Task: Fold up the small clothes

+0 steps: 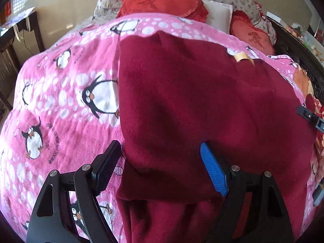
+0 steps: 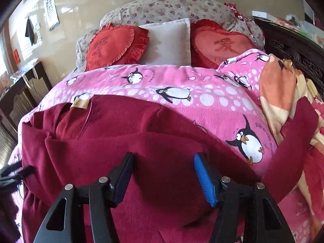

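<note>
A dark red fleece garment (image 1: 192, 105) lies on the pink penguin blanket (image 1: 60, 101), partly folded, with a tan neck label (image 1: 242, 57) at its far edge. My left gripper (image 1: 160, 158) is open, its jaws wide apart over the garment's near left folded edge, holding nothing. In the right wrist view the same garment (image 2: 131, 141) shows with the label (image 2: 80, 103) at upper left and a sleeve (image 2: 291, 141) trailing right. My right gripper (image 2: 164, 166) is open above the garment's middle fold, empty. The other gripper's tip (image 2: 14, 172) shows at the left edge.
Two red heart cushions (image 2: 115, 44) and a white pillow (image 2: 168, 42) lie at the head of the bed. An orange-patterned quilt (image 2: 283, 93) is bunched at the right. A dark desk (image 2: 24, 81) stands left by the wall; a dark carved headboard (image 2: 293, 52) stands right.
</note>
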Tool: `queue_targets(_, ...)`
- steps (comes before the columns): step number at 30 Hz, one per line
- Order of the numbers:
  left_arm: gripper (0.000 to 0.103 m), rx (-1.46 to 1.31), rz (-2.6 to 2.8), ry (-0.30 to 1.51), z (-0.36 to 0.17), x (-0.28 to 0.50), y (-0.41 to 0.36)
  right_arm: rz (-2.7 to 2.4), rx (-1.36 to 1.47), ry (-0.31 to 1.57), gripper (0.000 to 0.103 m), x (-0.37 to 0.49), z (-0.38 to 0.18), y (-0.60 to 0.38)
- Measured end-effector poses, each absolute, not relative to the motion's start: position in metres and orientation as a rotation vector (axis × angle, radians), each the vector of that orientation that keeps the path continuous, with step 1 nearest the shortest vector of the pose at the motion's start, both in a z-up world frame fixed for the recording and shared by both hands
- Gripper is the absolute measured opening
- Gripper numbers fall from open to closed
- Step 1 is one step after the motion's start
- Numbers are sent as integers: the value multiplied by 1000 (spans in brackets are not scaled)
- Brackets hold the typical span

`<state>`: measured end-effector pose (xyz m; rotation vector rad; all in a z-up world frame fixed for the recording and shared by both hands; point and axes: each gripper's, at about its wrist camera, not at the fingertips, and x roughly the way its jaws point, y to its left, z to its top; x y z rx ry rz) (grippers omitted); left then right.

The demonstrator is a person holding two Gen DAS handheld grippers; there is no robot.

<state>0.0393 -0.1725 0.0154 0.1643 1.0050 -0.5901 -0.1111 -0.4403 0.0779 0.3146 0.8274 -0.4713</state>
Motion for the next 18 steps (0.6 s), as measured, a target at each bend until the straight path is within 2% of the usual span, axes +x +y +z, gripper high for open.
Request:
queue_targets(5,81,160,-576,996,19,33,-167,-502,258,794,58,-124,93,-428)
queue_targets(9,81,154,-587,998,26,19,-162,-466,308,872,58,-133,68,-435)
queue_targets(18,81,172,-592,938,44,-9,-166,-470,394,820,58,-165,99,-440)
